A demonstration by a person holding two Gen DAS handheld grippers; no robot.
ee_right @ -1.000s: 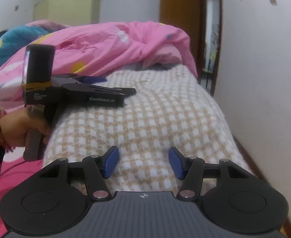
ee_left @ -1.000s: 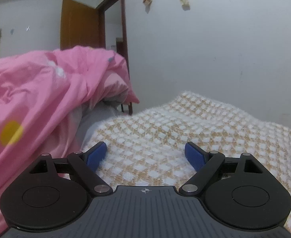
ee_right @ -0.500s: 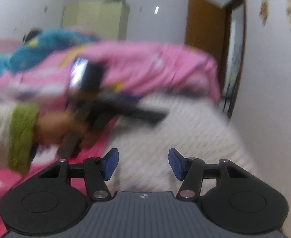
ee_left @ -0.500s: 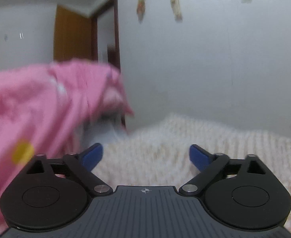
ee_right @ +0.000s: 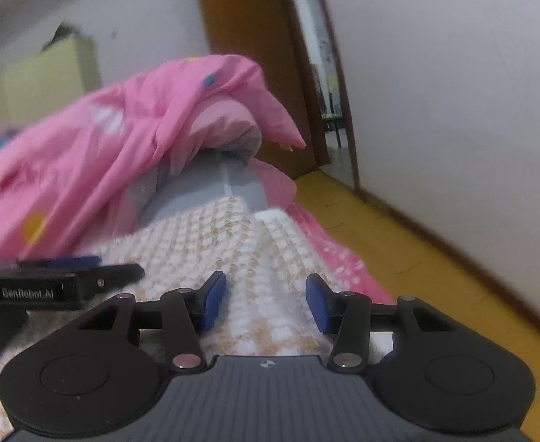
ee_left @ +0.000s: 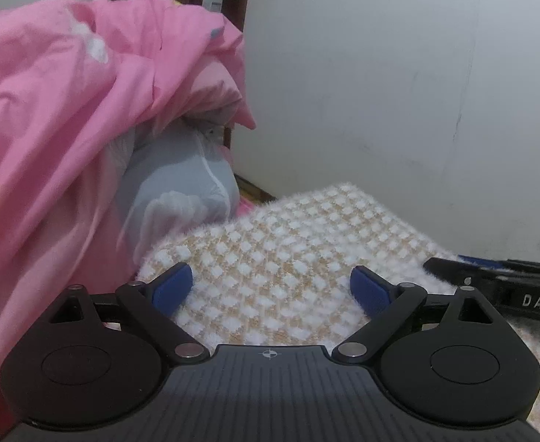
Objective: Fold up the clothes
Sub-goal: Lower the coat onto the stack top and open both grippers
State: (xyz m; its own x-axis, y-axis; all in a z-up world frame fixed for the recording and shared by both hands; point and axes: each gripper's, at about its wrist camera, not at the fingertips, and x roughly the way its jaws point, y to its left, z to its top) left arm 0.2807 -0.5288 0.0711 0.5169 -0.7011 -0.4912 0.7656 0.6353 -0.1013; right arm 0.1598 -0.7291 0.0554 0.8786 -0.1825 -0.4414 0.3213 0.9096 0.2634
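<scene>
A fuzzy beige-and-white checked garment (ee_left: 288, 243) lies spread on the bed. My left gripper (ee_left: 271, 288) hovers low over its near part, jaws wide and closing a little; the cloth lies under and between the blue pads (ee_left: 172, 287), which do not press on it. My right gripper (ee_right: 265, 300) sits over the garment (ee_right: 211, 235) near its right edge. Its jaws are closing, and a raised ridge of cloth runs between them without being pinched. Each gripper shows in the other's view: the right gripper (ee_left: 454, 263) at the right edge, the left gripper (ee_right: 96, 266) at the left.
A rumpled pink quilt (ee_left: 67, 118) is heaped at the left over a grey pillow (ee_left: 181, 184) just beyond the garment. A white wall (ee_left: 399, 92) runs along the right. A yellow floor (ee_right: 399, 243) lies right of the bed, with a brown door (ee_right: 247, 37) behind.
Both views swung and blurred, then settled nearer the quilt and pillow. The right gripper moved toward the garment's right edge and its jaws narrowed. It now shows in the left wrist view.
</scene>
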